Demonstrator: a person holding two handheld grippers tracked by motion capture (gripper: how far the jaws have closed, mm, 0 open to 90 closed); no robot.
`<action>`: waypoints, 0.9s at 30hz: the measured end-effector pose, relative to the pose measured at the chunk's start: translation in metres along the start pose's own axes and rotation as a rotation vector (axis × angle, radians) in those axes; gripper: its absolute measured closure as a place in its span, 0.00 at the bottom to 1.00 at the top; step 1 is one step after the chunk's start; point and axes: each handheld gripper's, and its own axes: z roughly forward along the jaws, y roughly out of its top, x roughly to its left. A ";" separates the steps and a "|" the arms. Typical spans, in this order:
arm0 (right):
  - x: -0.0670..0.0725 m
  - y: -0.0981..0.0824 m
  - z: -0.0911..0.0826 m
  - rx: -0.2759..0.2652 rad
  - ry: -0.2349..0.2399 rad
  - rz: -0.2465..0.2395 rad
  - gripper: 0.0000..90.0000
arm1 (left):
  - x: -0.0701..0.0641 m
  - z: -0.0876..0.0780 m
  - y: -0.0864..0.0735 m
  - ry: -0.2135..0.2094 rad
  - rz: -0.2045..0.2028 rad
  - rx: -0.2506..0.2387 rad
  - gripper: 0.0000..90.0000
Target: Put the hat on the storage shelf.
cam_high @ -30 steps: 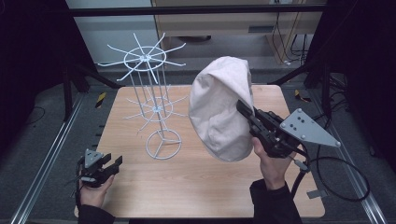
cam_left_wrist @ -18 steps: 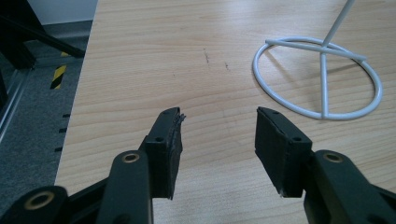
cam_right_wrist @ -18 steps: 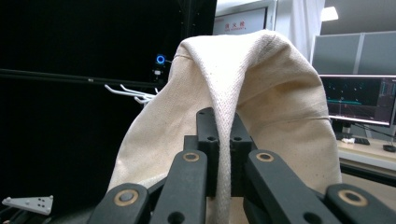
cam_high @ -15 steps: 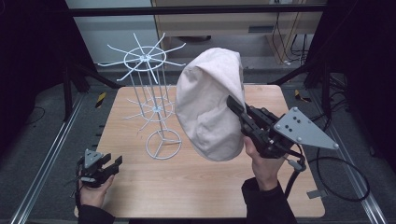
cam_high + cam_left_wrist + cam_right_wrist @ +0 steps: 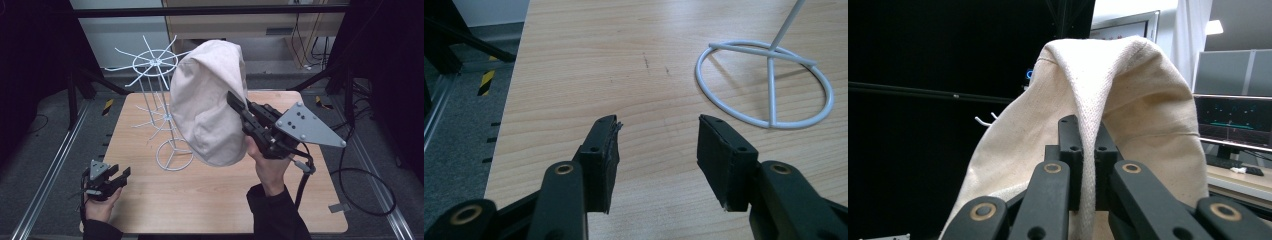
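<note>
A wooden table (image 5: 200,200) fills the middle of the scene, its pale grain marked by a few small dark scratches toward the near left. Metal rails run along the grey floor on both sides, one at the left (image 5: 55,165) and one at the right (image 5: 375,175). A yellow-and-black striped strip (image 5: 107,106) lies just off the table's far left corner, and another (image 5: 324,103) off the far right corner. A small grey piece of tape (image 5: 340,207) sits on the floor near the right rail. Beyond the table stands a wooden cabinet (image 5: 225,20), with loose wires (image 5: 305,35) hanging at its right. A dark monitor (image 5: 1233,110) stands on a desk far off, with a keyboard (image 5: 1255,171) in front of it.
</note>
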 end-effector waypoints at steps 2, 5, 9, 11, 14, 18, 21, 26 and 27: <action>0.001 0.000 0.004 0.000 0.005 0.003 0.98 | 0.000 0.000 0.000 -0.001 -0.002 -0.002 0.56; 0.004 0.001 0.009 -0.006 0.016 0.004 0.98 | 0.001 -0.001 0.000 0.001 -0.002 -0.003 0.56; 0.009 0.003 0.016 -0.012 0.034 0.003 0.98 | 0.000 -0.001 0.000 0.000 -0.003 -0.004 0.56; 0.013 0.004 0.024 -0.016 0.044 0.007 0.98 | 0.001 -0.001 0.000 -0.001 -0.001 -0.004 0.56; 0.016 0.004 0.031 -0.009 0.051 0.005 0.98 | 0.001 -0.001 0.000 0.000 -0.001 -0.005 0.56; 0.022 -0.002 0.046 0.024 0.055 -0.003 0.98 | 0.001 -0.001 0.000 0.001 -0.001 -0.004 0.56; 0.025 -0.009 0.051 0.051 0.059 -0.009 0.98 | 0.001 -0.001 0.000 0.001 -0.003 -0.004 0.56; 0.028 -0.022 0.053 0.087 0.061 -0.008 0.98 | 0.001 -0.001 0.000 0.002 -0.003 -0.005 0.56; 0.028 -0.022 0.053 0.087 0.061 -0.008 0.98 | 0.001 -0.001 0.000 0.001 -0.003 -0.005 0.56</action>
